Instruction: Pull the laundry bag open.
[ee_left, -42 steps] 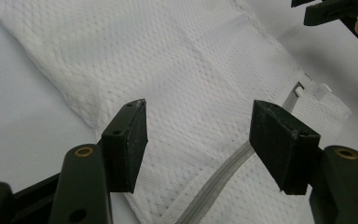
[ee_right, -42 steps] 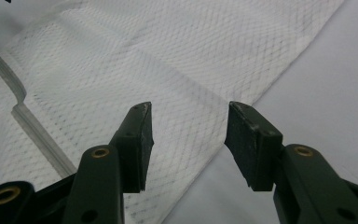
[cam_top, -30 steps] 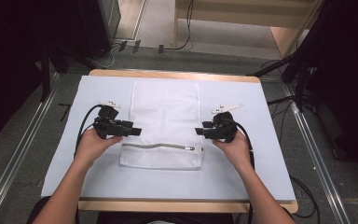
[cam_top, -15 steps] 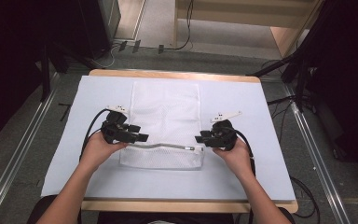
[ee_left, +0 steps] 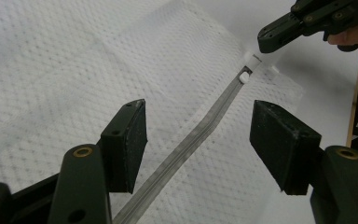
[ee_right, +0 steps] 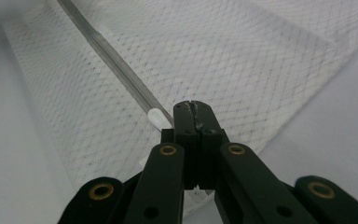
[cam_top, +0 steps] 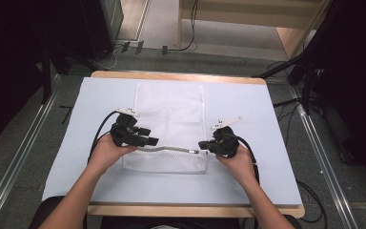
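Note:
A white mesh bag (cam_top: pixel 169 109) lies flat on the covered table, its grey zipper (cam_top: pixel 171 149) running across the near end. My left gripper (cam_top: pixel 152 141) hovers open over the zipper's left part; in the left gripper view the zipper (ee_left: pixel 186 144) passes between the spread jaws of the left gripper (ee_left: pixel 200 135), untouched. My right gripper (cam_top: pixel 202 144) has just been closing and is now shut at the zipper's right end. In the right gripper view the jaws of the right gripper (ee_right: pixel 195 109) pinch the mesh bag's edge right beside the white zipper pull (ee_right: pixel 158 116).
A pale cover (cam_top: pixel 267 119) spreads over the table, with a wooden edge (cam_top: pixel 195 211) at the front. Metal rails (cam_top: pixel 324 157) run along the floor on both sides, and cables trail from each gripper.
The right gripper's jaws went from apart to shut at the zipper's end. The left gripper shifted right, toward the zipper's middle.

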`<state>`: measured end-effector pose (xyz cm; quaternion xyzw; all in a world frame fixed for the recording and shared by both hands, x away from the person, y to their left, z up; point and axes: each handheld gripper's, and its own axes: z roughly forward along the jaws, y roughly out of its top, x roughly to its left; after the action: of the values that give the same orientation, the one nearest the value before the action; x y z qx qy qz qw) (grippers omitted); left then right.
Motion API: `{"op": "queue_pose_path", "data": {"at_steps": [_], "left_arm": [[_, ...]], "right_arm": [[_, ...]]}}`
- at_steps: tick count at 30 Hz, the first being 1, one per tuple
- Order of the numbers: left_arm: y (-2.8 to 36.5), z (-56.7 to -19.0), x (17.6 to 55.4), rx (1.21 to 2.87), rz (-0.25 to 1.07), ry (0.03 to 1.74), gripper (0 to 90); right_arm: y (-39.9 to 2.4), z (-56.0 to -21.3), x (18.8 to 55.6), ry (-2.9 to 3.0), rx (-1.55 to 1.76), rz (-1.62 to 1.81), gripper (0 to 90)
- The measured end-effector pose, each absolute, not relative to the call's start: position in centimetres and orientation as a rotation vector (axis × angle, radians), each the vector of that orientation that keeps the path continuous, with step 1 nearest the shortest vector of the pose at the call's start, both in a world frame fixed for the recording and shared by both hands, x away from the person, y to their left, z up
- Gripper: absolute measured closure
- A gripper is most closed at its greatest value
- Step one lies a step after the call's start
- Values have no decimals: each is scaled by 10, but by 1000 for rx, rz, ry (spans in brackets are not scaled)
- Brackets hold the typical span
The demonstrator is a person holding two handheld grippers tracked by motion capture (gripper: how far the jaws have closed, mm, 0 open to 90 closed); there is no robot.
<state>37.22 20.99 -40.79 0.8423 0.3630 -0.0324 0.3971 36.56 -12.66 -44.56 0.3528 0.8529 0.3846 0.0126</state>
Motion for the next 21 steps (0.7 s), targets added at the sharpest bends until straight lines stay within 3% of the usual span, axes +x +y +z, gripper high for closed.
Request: {"op": "queue_pose_path", "data": {"at_steps": [21], "left_arm": [[165, -414, 378, 2198, -138, 860, 392]], "right_arm": [[-130, -467, 360, 2702, 1094, 1118, 900]]}}
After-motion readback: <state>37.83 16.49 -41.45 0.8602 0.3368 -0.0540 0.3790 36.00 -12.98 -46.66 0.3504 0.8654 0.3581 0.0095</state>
